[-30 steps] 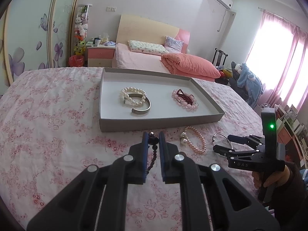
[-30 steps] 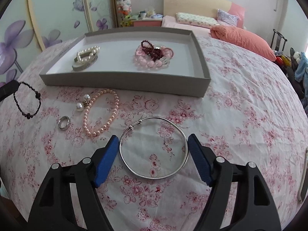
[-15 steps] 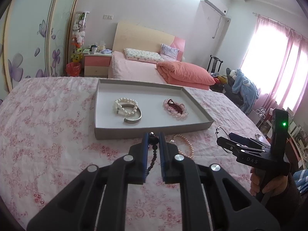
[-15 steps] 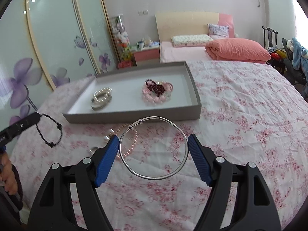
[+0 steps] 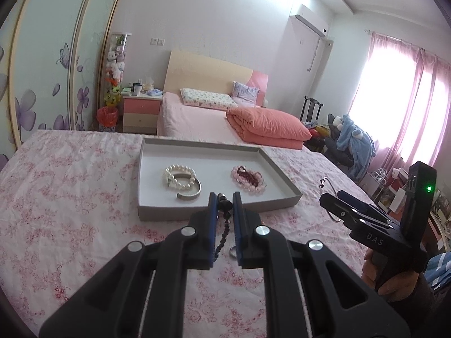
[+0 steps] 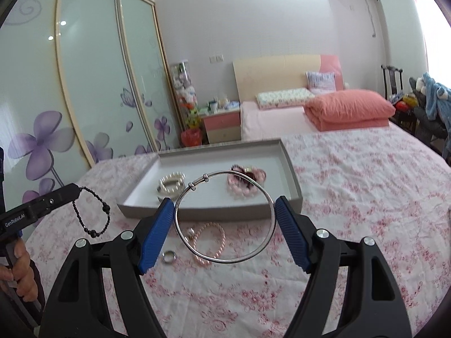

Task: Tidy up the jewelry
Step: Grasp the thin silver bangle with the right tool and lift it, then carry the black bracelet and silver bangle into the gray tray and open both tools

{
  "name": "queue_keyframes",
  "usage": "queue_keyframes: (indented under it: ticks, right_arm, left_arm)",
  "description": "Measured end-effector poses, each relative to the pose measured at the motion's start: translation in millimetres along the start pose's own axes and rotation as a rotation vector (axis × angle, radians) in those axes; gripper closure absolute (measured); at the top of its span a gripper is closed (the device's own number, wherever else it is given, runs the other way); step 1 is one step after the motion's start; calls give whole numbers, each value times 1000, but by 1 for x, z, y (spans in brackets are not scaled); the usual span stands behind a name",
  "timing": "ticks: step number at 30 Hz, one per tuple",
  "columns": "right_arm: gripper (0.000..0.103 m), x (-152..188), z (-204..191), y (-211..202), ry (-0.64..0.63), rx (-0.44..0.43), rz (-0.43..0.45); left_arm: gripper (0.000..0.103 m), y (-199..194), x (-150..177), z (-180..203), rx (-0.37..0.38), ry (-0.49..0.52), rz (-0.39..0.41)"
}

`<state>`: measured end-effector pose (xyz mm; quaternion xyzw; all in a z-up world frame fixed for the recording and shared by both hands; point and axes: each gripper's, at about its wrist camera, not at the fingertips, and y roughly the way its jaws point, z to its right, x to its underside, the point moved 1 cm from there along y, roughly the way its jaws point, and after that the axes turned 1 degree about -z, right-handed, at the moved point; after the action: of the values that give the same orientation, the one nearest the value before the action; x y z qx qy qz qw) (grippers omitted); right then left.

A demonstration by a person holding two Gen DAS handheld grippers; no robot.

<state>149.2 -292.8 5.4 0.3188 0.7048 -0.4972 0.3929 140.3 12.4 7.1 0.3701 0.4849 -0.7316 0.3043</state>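
Observation:
My left gripper (image 5: 224, 200) is shut on a black bead bracelet (image 5: 222, 225), which dangles between its fingers above the floral bedspread; the right wrist view shows it hanging at the left (image 6: 93, 214). My right gripper (image 6: 224, 211) holds a thin silver bangle (image 6: 225, 261) across its width, both blue pads pressing on the rim, lifted off the cloth. Just beyond both grippers lies the grey tray (image 5: 157, 214), with a white pearl bracelet (image 5: 180, 176), a silver cuff (image 5: 191, 194) and a pink bead bracelet (image 5: 248, 178) inside.
On the bedspread in front of the tray lie a pink pearl bracelet (image 6: 214, 242), a silver ring (image 6: 169, 257) and pearl earrings (image 6: 191, 232). A person's hand (image 5: 394, 281) grips each handle. A second bed with an orange duvet (image 5: 267, 128) stands behind.
Both grippers have risen. The silver bangle came up off the bedspread in the right gripper, and both views now tilt less steeply down, towards the tray.

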Motion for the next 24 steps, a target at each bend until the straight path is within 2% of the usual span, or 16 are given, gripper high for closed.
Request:
queue_keyframes:
  ticks: [8,15,24]
  right_arm:
    - [29,-13,-15,-15,-48,20,116]
    - [29,-26,-22,-25,-77,44,212]
    - [29,-43,-25,-28,-77,66,301]
  left_arm:
    - [91,-13,-10,10,-28,21,72]
    - [91,-15,-21,17,-29,31,101]
    - [91,-13,-39,23,-66,57,155]
